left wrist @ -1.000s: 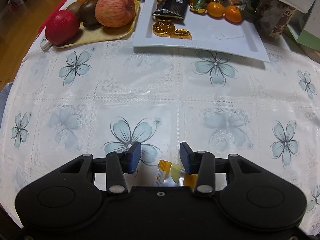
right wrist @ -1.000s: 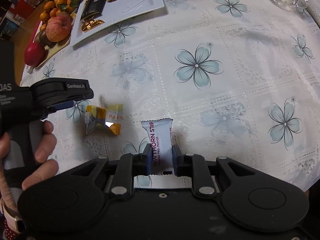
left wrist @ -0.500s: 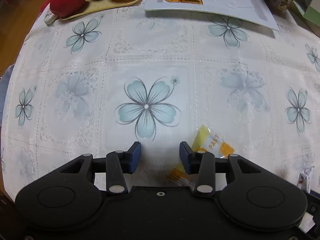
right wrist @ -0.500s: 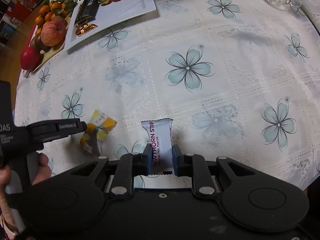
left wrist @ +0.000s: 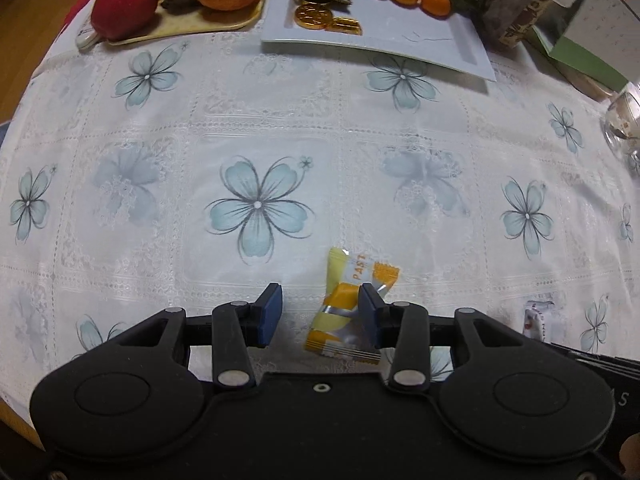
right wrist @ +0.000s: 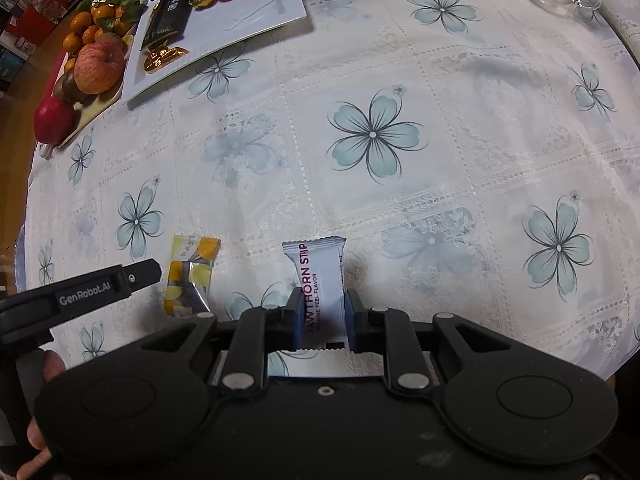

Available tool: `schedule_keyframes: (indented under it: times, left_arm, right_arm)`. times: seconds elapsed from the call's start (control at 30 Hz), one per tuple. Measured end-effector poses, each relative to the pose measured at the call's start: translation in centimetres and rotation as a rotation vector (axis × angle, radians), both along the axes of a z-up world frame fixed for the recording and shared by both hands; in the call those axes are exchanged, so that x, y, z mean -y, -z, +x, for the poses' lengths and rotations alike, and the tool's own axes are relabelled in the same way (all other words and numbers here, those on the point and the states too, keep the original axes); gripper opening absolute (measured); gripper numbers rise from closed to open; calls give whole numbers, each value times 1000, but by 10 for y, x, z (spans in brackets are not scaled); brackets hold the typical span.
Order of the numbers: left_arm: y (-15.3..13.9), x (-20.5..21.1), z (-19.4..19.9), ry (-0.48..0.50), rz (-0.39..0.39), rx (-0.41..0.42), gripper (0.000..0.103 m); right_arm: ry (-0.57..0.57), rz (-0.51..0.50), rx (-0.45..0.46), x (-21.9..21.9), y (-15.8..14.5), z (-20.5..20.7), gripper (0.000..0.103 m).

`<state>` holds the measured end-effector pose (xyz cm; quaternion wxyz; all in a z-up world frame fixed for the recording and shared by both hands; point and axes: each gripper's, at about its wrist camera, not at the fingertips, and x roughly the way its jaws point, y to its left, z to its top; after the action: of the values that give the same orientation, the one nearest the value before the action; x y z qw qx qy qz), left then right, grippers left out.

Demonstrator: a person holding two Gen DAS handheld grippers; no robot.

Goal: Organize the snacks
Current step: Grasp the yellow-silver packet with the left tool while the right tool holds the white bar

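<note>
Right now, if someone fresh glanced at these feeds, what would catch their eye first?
Probably the white hawthorn strip packet pinched in the right gripper over the flowered tablecloth. Next, the yellow candy lying on the cloth between the left gripper fingers, beside the right-hand pad. At the table's far edge, red apples and oranges crowd a tray beside the white plate.

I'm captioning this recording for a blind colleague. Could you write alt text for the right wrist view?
The right gripper is shut on a white hawthorn strip packet above a white tablecloth with blue flowers. To its left a yellow candy packet lies flat by the left gripper. At the far left sit a white tray and a fruit plate.
</note>
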<state>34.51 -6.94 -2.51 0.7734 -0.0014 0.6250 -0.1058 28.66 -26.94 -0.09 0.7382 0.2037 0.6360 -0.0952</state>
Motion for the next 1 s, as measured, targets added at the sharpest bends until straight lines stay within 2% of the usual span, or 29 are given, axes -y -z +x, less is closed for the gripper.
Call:
schedule_keyframes:
  times: [0.1, 0.23, 0.53, 1.0]
  left_arm:
    - [-1, 13, -4, 50, -2, 21, 50]
    - [4, 23, -6, 74, 54, 44, 50]
    - [19, 31, 0, 86, 80, 15, 50]
    - [31, 48, 3, 111, 144, 20, 51]
  right_arm:
    - [-2, 5, -3, 0, 0, 0, 20]
    - [-10, 20, -9, -1, 2, 1, 21]
    - [-16, 37, -14, -3, 2, 3, 21]
    - [-23, 47, -9, -3, 1, 3, 21]
